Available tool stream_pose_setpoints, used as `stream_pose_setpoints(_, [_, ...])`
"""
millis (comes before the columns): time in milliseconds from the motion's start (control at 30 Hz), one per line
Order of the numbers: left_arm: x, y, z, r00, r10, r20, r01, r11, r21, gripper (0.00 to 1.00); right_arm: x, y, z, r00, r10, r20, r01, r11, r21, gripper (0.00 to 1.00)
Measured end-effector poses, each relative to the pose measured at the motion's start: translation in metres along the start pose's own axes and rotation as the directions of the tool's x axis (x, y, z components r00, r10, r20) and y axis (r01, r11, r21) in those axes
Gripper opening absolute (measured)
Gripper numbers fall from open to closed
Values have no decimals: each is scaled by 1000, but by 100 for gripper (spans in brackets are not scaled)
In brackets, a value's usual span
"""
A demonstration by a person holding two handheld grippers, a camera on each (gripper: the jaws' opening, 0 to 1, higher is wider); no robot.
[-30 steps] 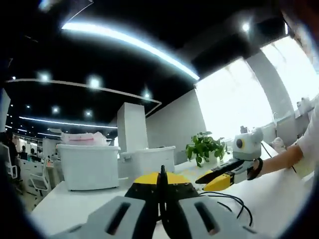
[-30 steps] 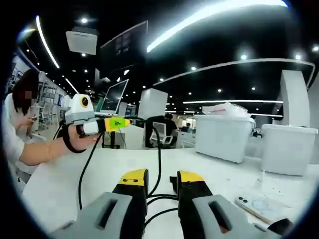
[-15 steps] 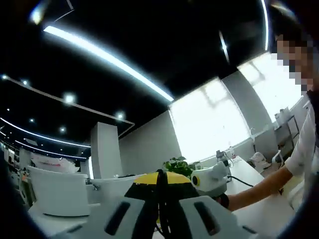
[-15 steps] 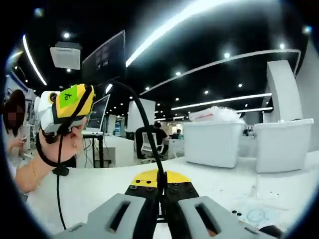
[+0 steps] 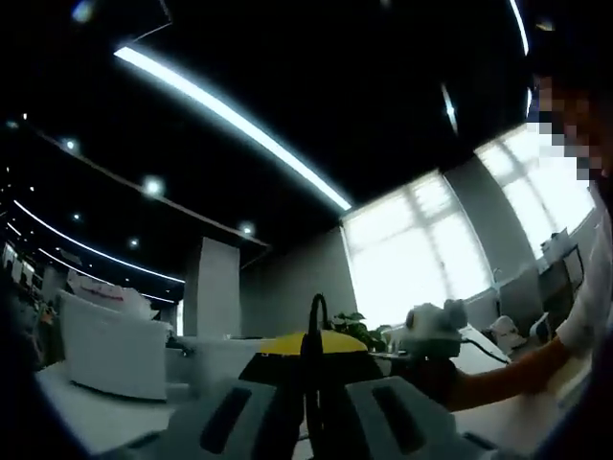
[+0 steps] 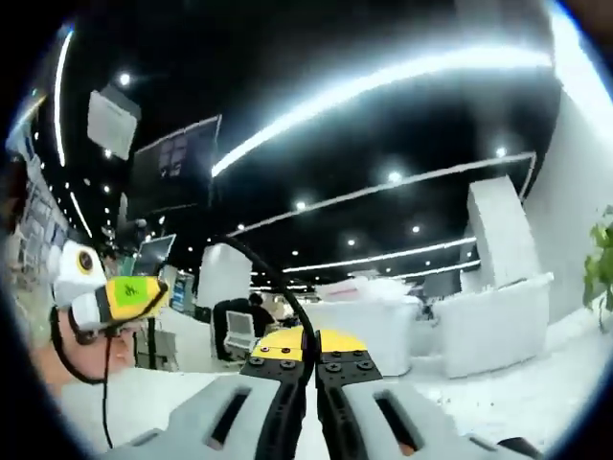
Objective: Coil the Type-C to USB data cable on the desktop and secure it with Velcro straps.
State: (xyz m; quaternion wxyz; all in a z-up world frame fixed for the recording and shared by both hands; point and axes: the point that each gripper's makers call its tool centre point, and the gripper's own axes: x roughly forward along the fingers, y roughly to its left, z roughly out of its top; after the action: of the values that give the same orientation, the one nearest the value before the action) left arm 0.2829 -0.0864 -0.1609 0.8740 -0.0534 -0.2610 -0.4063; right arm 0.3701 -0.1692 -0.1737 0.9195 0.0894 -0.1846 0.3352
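**Both grippers clamped on one black cable, held up over the desk**

I count two grippers and one cable between them. In the left gripper view my left gripper (image 5: 308, 369) has its yellow-tipped jaws pressed together on the black cable (image 5: 313, 316), which loops up just above the tips. To the right and a little farther off, the right gripper (image 5: 428, 331) sits in a hand, a white sleeve behind it.

In the right gripper view my right gripper (image 6: 308, 356) is likewise pinched closed on the cable (image 6: 273, 283), which arcs up and away to the left toward the left gripper (image 6: 120, 299), also hand-held at the near left edge. A strand hangs down from that gripper toward the white desktop (image 6: 172, 398).

Containers: I see two white bins on the far side of the desk, one (image 6: 359, 326) with pale, crumpled-looking contents heaped above its rim, and another (image 6: 488, 321) to its right whose contents I cannot tell. One potted plant (image 5: 359, 328) stands far behind the left gripper's jaws.
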Motion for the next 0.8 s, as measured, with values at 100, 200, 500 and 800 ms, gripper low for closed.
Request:
stream_pose_setpoints(100, [1, -7, -24, 999, -10, -35, 8, 998, -69, 5, -9, -9, -6, 1000, 20, -11, -18, 992, 129, 2])
stream_pose_setpoints(200, [4, -9, -43, 997, -23, -75, 12, 990, -140, 5, -14, -22, -16, 999, -15, -44, 25, 973, 231, 2])
stream_pose_setpoints(500, [6, -21, -75, 986, -70, -154, 26, 963, -268, 21, -31, -57, -9, 988, -145, -51, 153, 955, 253, 2])
stream_pose_setpoints(800, [6, -34, -98, 968, -91, -234, 41, 977, -211, 21, -32, -56, -19, 983, -158, -93, 177, 947, 269, 2])
